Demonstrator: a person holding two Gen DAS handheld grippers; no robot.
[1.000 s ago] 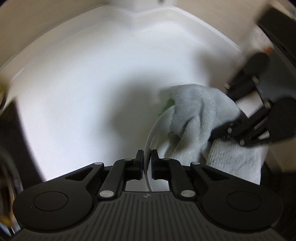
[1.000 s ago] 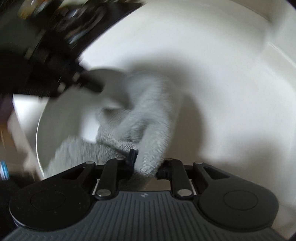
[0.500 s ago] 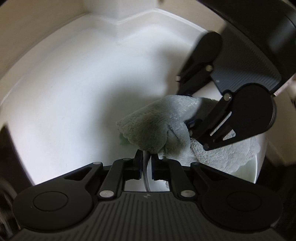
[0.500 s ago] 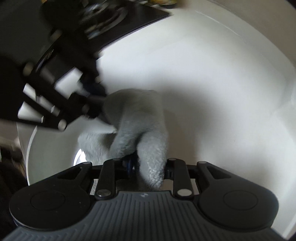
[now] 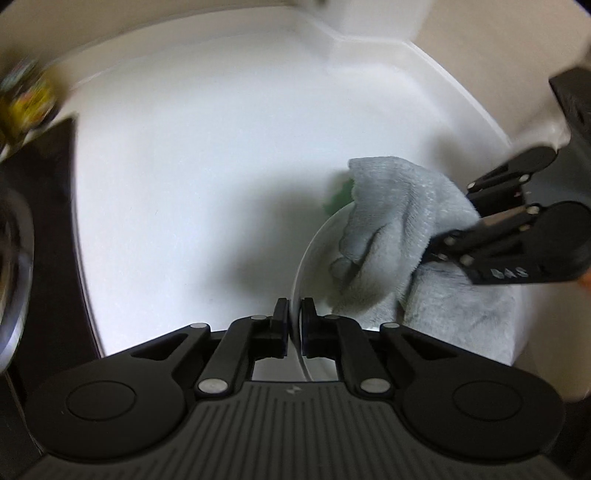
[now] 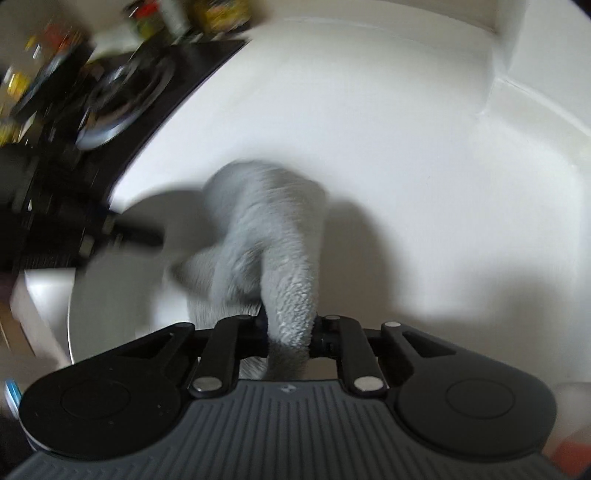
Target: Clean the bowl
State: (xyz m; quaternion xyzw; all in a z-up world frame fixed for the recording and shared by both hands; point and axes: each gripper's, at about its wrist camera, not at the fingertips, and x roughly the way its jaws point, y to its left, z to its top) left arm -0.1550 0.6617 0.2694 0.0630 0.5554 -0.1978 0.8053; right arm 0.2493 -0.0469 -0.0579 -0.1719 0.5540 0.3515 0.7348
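Half a second ago the right gripper loomed large at one o'clock in the left wrist view, pushed down over the cloth; now it sits back at three o'clock, smaller, much as it did a second ago. Its jaws have just been closing, and the cloth is between them: in the right wrist view the right gripper is clamped on a thick roll of the grey cloth, which runs up from six o'clock toward the centre.

At the bottom of the left wrist view the left gripper pinches the thin rim of the white bowl, one finger on each side of the wall. Its jaws have just been closing a little, and they stay nearly together on the rim. From there the bowl curves up to the right, standing on edge, open side toward three o'clock. The cloth bunches inside it and spills over the far rim at one o'clock. Something green shows just beyond that rim; what it is cannot be told.

Bowl and cloth sit over a white counter. A dark hob lies at ten o'clock in the right wrist view, with blurred jars beyond it at eleven.
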